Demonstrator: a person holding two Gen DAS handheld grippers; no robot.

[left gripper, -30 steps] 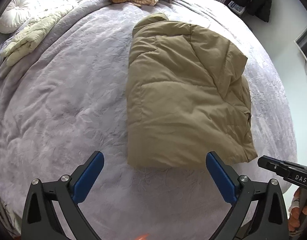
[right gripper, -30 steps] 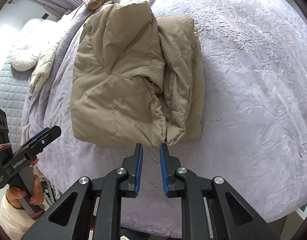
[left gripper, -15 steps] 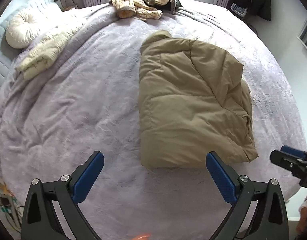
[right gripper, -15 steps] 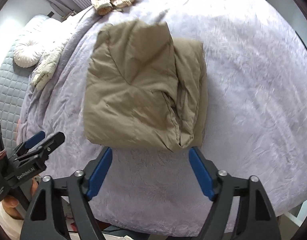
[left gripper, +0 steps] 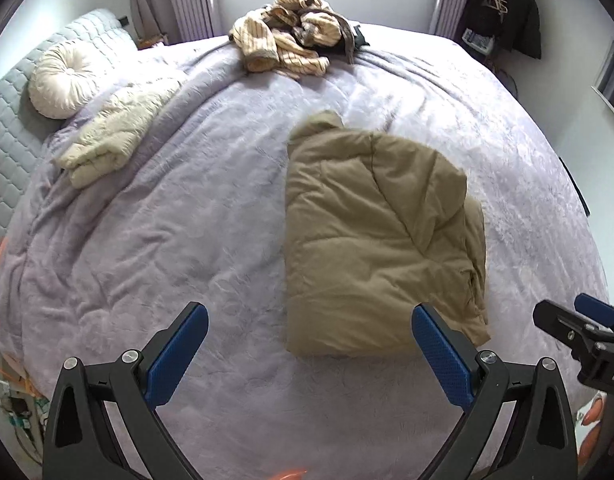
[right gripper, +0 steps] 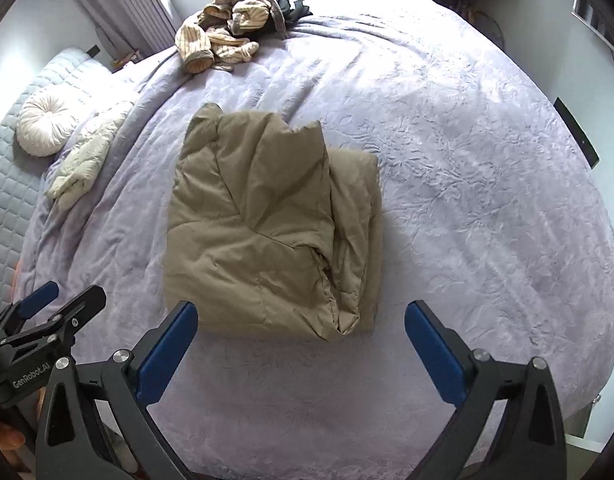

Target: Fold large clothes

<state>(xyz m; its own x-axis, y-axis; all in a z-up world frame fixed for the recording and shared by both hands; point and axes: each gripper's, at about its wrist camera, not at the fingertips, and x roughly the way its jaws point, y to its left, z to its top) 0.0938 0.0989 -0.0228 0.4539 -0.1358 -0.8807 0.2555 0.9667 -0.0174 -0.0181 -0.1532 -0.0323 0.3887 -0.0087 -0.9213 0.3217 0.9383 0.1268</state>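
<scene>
A tan puffer jacket (left gripper: 371,240) lies folded into a thick rectangle on the lilac bed cover (left gripper: 187,240); it also shows in the right wrist view (right gripper: 267,232). My left gripper (left gripper: 307,356) is open and empty, held above the bed short of the jacket's near edge. My right gripper (right gripper: 301,352) is open and empty, also short of the near edge. Each gripper shows in the other's view: the right one (left gripper: 579,332), the left one (right gripper: 47,316).
A cream folded garment (left gripper: 107,140) and a round white cushion (left gripper: 63,80) lie at the left by the headboard. A heap of striped clothes (left gripper: 295,36) sits at the far edge under the window. Dark clothes (left gripper: 503,4) hang at the far right.
Both grippers have pulled back and up from the jacket, so more of the bed shows. The right gripper went from shut to wide open. The jacket has stayed in place.
</scene>
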